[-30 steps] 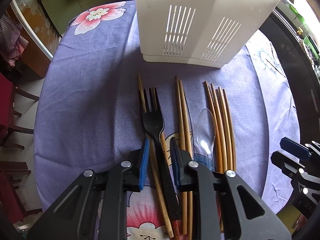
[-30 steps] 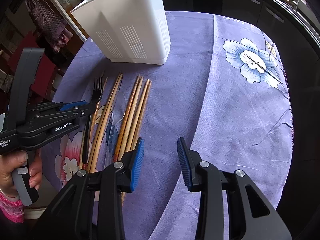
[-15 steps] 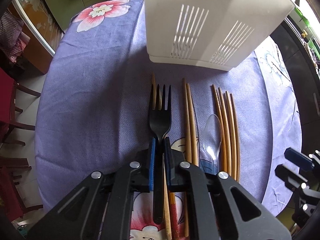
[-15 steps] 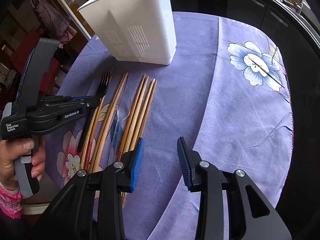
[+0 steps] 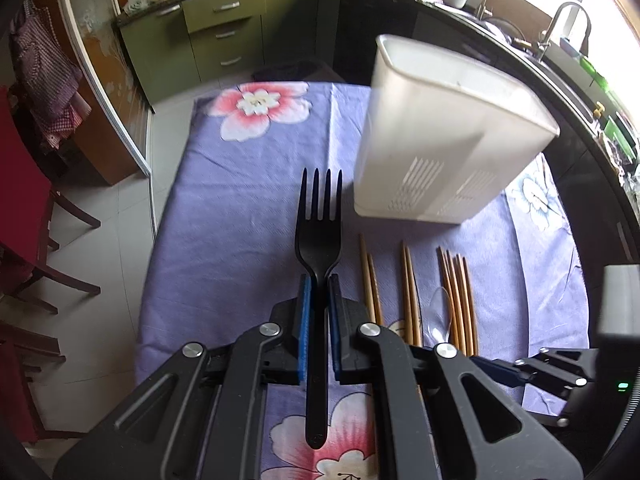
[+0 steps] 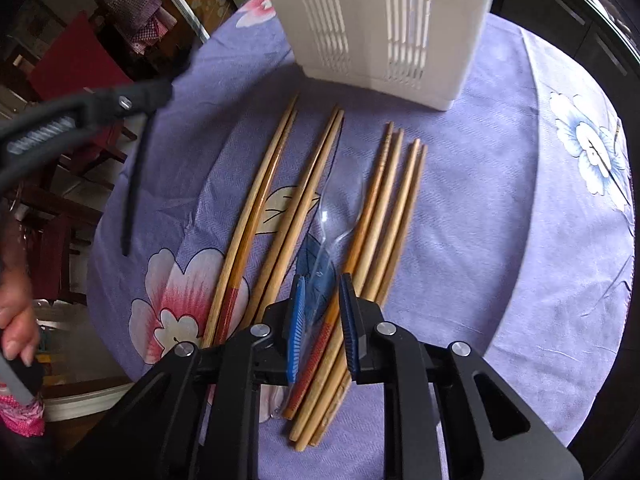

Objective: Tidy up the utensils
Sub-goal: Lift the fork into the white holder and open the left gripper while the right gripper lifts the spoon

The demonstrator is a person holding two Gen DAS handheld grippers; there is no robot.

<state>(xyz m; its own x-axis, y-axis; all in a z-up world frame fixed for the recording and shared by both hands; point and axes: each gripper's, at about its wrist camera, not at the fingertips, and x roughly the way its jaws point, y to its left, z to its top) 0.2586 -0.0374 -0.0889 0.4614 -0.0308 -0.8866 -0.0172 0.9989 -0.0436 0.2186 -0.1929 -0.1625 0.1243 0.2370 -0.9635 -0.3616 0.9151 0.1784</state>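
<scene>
Since the earlier frame, the left tongs (image 5: 318,312) have lifted the black fork (image 5: 319,248) off the purple flowered cloth of the table (image 5: 240,216), and the right tongs (image 6: 322,320) have come across over the clear plastic spoon (image 6: 340,204) with their jaws closing.

In the left wrist view, the left tongs are clenched on the fork's neck. The fork points to the upper middle of the frame, prongs up, clear of the cloth. In the right wrist view the same fork hangs as a dark blurred strip at the left edge.

The right tongs stand partly closed at the lower middle of their frame. The spoon's clear handle and one red-banded chopstick lie between the blue pads. Whether the pads press on either cannot be told.

A white plastic holder (image 5: 448,148) with slotted walls stands upright at the upper right of the left view, beyond the tips of the chopsticks (image 6: 384,216). Only its rim shows; nothing can be seen inside it, and no handles stick out above it.

The step in hand looks like carrying the fork to the holder. The next move probably calls for raising the fork above the rim, tipping it upright, and letting go inside. Chopsticks in three groups and the spoon still lie on the cloth.
</scene>
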